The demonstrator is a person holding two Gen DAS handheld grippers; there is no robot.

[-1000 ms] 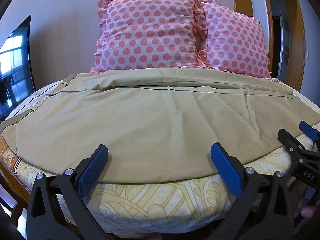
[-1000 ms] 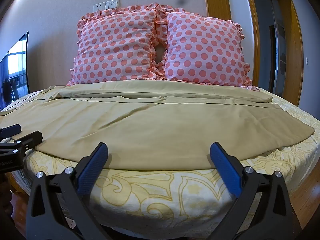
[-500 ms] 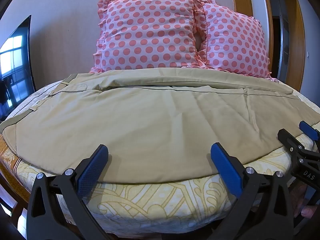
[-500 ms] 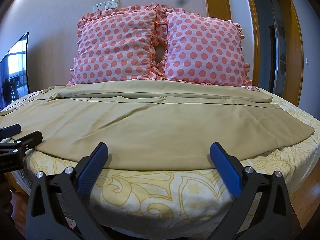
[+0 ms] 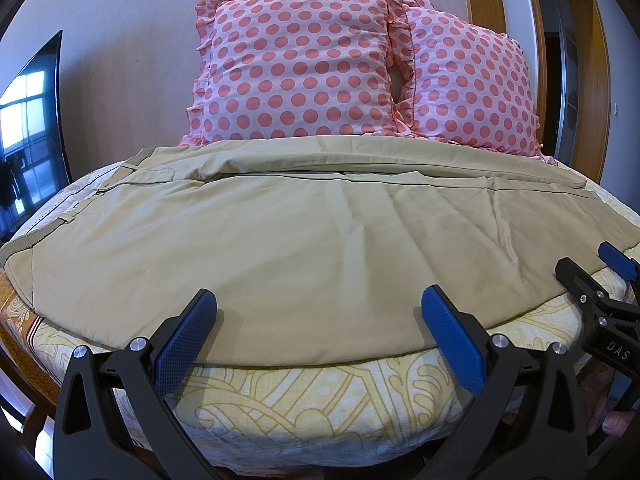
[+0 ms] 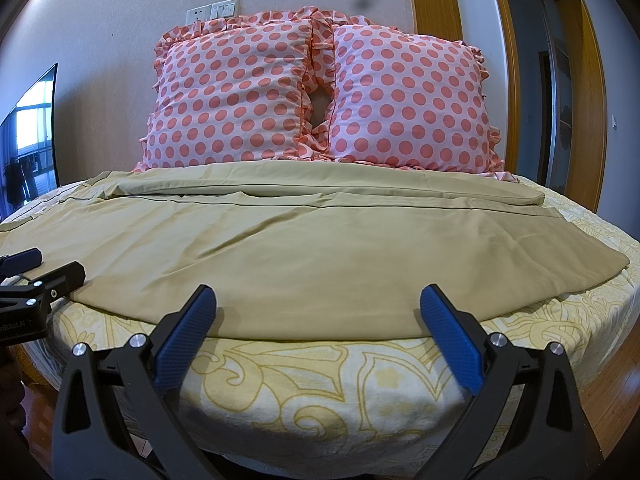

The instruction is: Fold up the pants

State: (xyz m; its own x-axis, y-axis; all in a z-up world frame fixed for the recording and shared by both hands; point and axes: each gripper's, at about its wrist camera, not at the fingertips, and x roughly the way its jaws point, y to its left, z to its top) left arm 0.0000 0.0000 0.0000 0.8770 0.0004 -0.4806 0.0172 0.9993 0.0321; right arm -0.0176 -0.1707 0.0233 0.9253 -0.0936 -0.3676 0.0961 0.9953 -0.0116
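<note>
Tan pants [image 5: 304,248] lie spread flat across the bed, waistband at the left, leg ends at the right; they also show in the right wrist view [image 6: 304,256]. My left gripper [image 5: 318,312] is open and empty, just short of the pants' near edge. My right gripper [image 6: 318,310] is open and empty, at the near edge further right. The right gripper shows at the right edge of the left wrist view [image 5: 596,272]. The left gripper shows at the left edge of the right wrist view [image 6: 36,268].
The bed [image 6: 328,380] has a yellow patterned sheet. Two pink polka-dot pillows [image 5: 304,68] [image 6: 408,100] stand against the wall behind the pants. A dark TV screen [image 5: 28,120] is at the left, a wooden door frame [image 6: 592,92] at the right.
</note>
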